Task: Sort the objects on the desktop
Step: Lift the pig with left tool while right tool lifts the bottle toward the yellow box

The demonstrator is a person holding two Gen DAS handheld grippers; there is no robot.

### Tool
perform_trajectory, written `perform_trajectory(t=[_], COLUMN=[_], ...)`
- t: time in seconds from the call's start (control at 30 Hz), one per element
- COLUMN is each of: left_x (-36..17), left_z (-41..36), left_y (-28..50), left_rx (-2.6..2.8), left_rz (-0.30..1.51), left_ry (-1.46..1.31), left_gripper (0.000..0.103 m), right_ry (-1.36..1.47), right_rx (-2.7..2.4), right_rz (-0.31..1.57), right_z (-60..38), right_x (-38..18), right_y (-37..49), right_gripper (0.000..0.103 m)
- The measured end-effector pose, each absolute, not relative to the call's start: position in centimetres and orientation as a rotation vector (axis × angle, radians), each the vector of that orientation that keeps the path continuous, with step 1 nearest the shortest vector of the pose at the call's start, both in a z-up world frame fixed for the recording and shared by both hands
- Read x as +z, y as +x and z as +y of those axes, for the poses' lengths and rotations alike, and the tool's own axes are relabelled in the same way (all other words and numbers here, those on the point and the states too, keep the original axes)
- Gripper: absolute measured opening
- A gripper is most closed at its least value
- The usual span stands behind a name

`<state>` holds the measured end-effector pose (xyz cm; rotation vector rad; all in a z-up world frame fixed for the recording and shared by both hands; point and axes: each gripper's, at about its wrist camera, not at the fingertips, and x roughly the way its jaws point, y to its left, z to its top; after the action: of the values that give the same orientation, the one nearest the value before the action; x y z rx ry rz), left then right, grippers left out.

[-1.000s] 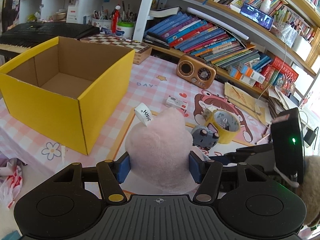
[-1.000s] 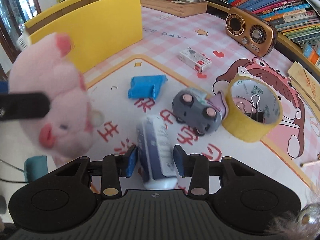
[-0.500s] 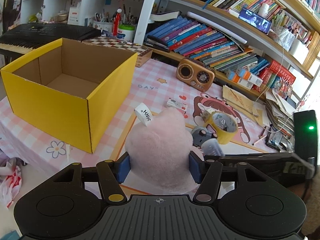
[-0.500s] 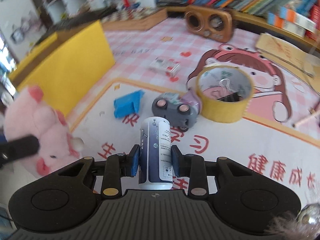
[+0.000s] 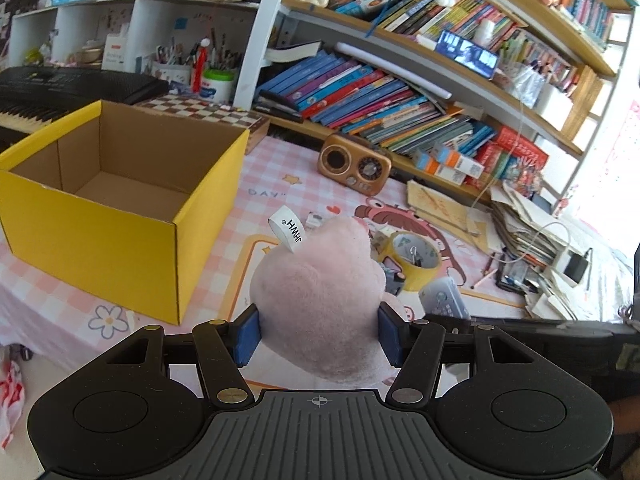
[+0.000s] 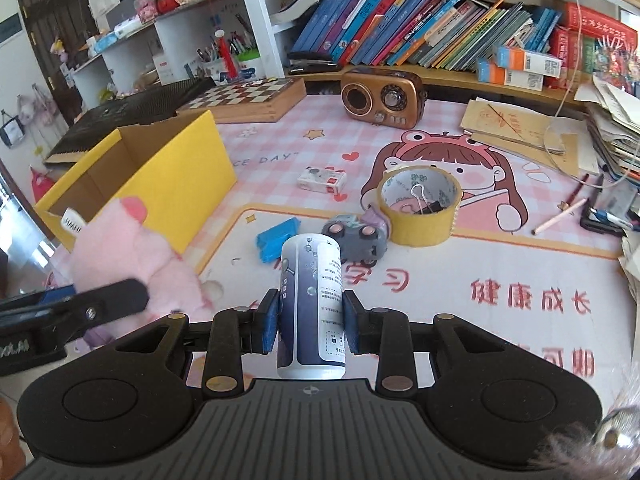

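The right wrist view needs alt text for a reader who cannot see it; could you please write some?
The right claw grips a white-and-navy cylindrical can above a pink cartoon desk mat. Left, a pink plush pig hangs before an open yellow cardboard box.

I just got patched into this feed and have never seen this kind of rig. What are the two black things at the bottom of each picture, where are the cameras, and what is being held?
No robot arm here: a person carries two hand-held grasping tools, each with a fisheye camera looking along its fingers. The black shape at the bottom of each picture is that tool's own body.

Left wrist view: the left tool is shut on a pink plush toy, with an open yellow box beside it.

Right wrist view: the right tool is shut on a white and blue bottle.

On the pink mat lie a tape roll, a grey toy car, a blue packet, a small white box and a brown radio.
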<state>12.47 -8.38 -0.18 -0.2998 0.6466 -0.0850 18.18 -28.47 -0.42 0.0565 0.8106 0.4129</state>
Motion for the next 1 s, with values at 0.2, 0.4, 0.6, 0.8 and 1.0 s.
perform_trajectory(t=[0.2, 0.4, 0.6, 0.8, 1.0], left_x=[-0.1, -0.2, -0.3, -0.4, -0.5], left_z=[-6.2, -3.1, -0.6, 1.9, 4.0], left_y=[10.5, 8.1, 5.7, 3.4, 1.2], left_rx=[-0.121, -0.121, -0.131, -0.130, -0.115], left_rz=[0.642, 0.645, 0.653, 0.658, 0.661], left_ry=[-0.301, -0.319, -0.331, -0.326, -0.321], left_gripper=[0.059, 0.059, 0.059, 0.059, 0.059], right_ry=[0.056, 0.034, 0.027, 0.039, 0.047], right_rx=[0.394, 0.390, 0.389, 0.391, 0.410], right_rz=[0.809, 0.807, 0.809, 0.821, 0.825], right_z=[-26.0, -22.9, -20.1, -17.8, -15.4], right_x=[-0.1, 0.1, 0.2, -0.2, -0.6], right_y=[15.3, 12.0, 9.0, 6.5, 4.4], right_gripper=[0.030, 0.030, 0.030, 0.030, 0.030])
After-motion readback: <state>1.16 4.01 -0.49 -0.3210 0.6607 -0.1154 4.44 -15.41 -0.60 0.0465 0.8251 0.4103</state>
